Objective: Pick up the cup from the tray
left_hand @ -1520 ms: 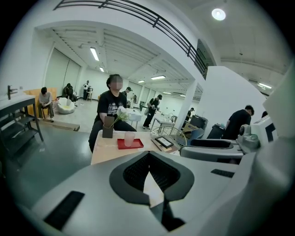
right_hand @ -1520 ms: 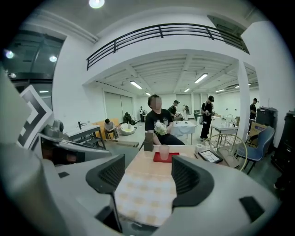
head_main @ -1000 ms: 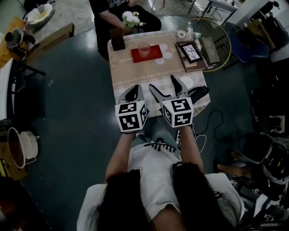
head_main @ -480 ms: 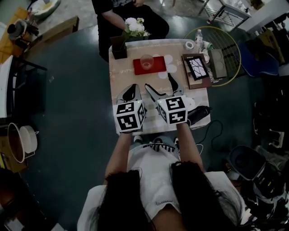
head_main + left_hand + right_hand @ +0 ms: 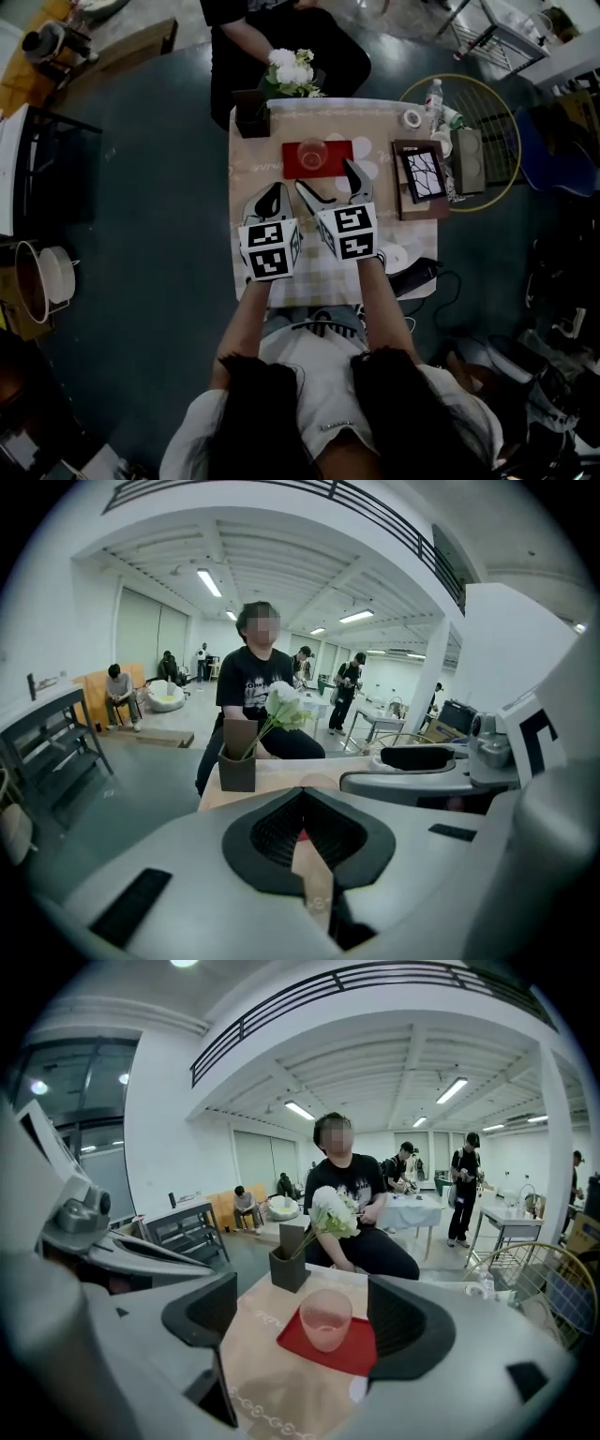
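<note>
The cup (image 5: 325, 1319) is a short, translucent tumbler with a pale pink tint and a rounded base. It stands upright near the middle of a flat red tray (image 5: 361, 1354). It sits straight ahead of the right gripper (image 5: 325, 183), a little beyond the fingertips and in line with the gap between them, touching neither pad. That claw's jaws are spread wide and hold nothing. The left gripper (image 5: 273, 199) hangs just beside the right one, on its left, with its jaws drawn together on nothing; from there the cup lies ahead and to the right.

There is one cup and one tray, and there are two grippers, all over a single cloth-covered table (image 5: 253, 169). Past the cup, ahead and left of the open claw, stands one dark box (image 5: 254, 99) holding one bunch of white flowers (image 5: 293, 68). Off to that claw's right lies one framed picture (image 5: 421, 174), with one roll of tape (image 5: 412, 118) beyond it. One person (image 5: 352, 1204) sits at the far side of the table.
</note>
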Motion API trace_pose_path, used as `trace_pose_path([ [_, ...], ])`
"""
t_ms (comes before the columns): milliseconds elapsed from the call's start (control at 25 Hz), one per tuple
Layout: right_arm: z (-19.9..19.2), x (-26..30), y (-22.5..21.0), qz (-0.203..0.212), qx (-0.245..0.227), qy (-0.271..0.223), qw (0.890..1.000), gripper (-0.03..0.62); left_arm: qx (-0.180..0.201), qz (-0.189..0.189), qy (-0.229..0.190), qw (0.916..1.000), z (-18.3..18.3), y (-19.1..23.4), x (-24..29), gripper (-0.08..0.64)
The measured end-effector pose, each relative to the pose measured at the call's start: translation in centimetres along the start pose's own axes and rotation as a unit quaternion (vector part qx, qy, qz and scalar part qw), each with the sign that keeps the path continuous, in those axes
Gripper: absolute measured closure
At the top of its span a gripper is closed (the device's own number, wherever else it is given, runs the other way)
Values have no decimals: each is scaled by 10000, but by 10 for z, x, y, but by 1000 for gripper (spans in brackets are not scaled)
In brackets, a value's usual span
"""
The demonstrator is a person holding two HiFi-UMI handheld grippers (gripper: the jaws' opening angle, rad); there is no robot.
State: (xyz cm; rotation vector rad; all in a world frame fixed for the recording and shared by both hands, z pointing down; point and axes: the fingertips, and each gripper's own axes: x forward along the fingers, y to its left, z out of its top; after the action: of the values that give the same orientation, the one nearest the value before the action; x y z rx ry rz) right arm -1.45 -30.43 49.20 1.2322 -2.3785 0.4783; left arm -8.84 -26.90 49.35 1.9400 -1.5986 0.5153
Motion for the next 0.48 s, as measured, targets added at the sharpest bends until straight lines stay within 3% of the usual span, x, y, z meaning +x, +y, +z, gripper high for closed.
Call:
trace_pose_path([
  [280, -26, 51, -20, 67, -48, 402, 9992, 175, 100, 61, 119, 9999, -3, 9, 48, 554],
  [480, -41, 79, -28, 107, -170, 534, 9984, 175, -79, 87, 214, 9997, -11, 15, 73, 554],
])
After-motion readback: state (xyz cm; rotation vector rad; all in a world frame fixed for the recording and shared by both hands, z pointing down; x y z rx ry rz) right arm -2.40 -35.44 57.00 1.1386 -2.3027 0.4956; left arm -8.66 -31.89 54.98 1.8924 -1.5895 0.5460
